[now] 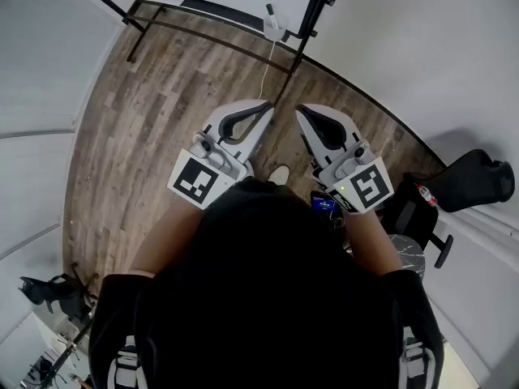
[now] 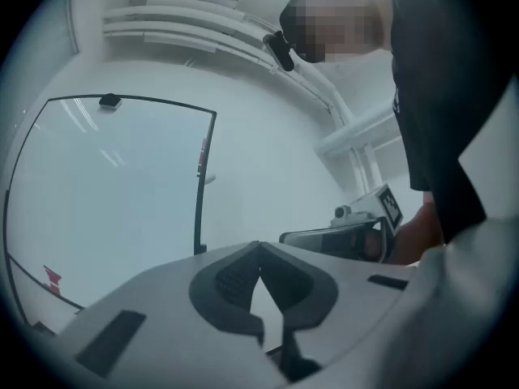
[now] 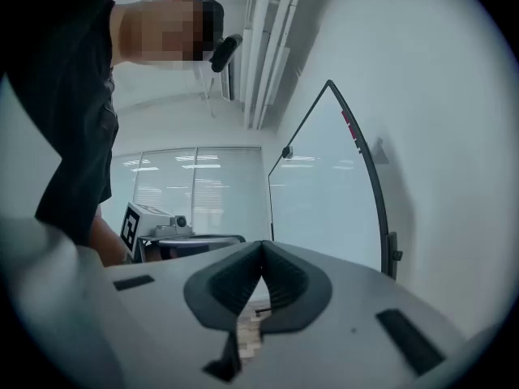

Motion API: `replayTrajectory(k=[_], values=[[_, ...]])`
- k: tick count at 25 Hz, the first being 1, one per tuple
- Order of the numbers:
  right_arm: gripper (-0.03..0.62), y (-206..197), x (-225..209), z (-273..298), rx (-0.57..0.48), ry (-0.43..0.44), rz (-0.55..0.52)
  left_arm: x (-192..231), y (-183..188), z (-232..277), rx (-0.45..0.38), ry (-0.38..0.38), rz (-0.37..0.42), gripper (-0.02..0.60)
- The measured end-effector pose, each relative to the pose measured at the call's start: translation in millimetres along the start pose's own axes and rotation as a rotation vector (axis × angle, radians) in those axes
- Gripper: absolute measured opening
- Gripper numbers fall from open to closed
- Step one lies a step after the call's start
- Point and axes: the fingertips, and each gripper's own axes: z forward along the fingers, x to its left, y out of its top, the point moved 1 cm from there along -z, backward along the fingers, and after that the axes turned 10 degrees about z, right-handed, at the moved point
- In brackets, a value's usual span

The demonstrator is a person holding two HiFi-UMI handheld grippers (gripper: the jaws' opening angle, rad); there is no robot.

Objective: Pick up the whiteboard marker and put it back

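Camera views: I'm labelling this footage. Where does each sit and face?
Head view: on the head, facing steeply down at the wooden floor; shows shoulders, forearms, left tool, right tool.
Left gripper view: on left tool, level, toward the whiteboard; torso at right.
Right gripper view: on right tool, level, toward the whiteboard; torso at left.
Shared: each gripper view shows the other tool.

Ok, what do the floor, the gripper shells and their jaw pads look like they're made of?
The floor: matte wood-look planks with grain and board seams; real wood or laminate, can't tell. Shells of the left gripper and right gripper: smooth pale grey, probably moulded plastic. The pads: dark, ribbed, matte, likely rubber.
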Motion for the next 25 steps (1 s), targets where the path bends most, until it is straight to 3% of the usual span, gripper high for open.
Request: replayTrajectory(k=[25], values=[[-0.004,-4,13,-13,0.021,-0.011,-0.013,-13,6,-17,0.006,0.024,0.02,0.003]])
